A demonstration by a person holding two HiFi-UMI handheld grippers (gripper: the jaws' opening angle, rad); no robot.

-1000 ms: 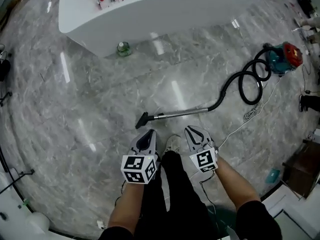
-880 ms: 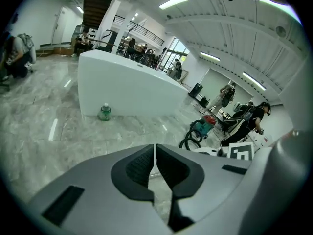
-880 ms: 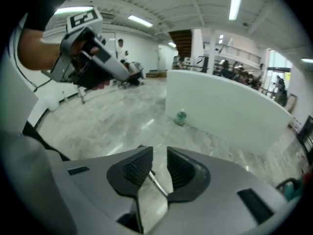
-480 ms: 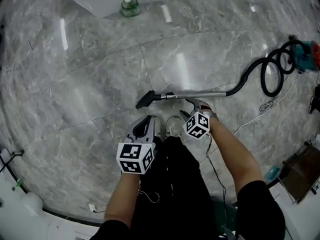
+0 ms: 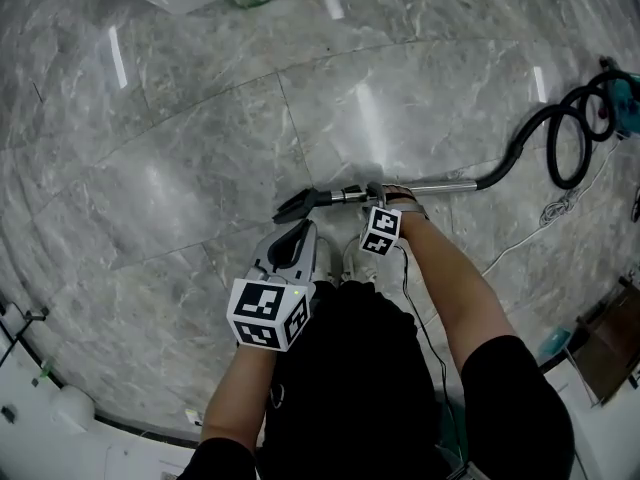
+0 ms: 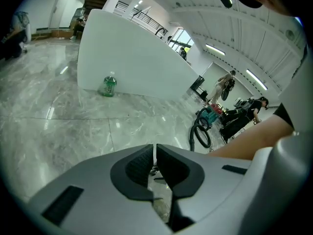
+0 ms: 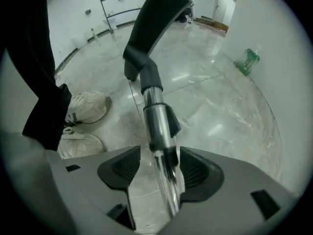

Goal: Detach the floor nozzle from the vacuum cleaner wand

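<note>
**Marble floor, wand straddled**

On the grey marble floor (image 5: 180,168), the left gripper (image 5: 297,230) hung nearest, its fingers pressed together on nothing, probably kept free for the nozzle (image 5: 295,204). Beyond it, the right gripper (image 7: 164,168) pointed down. Its fingers (image 7: 195,173) had just been opening wide to straddle the wand (image 7: 155,116), not yet touching it. The nozzle lay attached at the wand's end.
</note>
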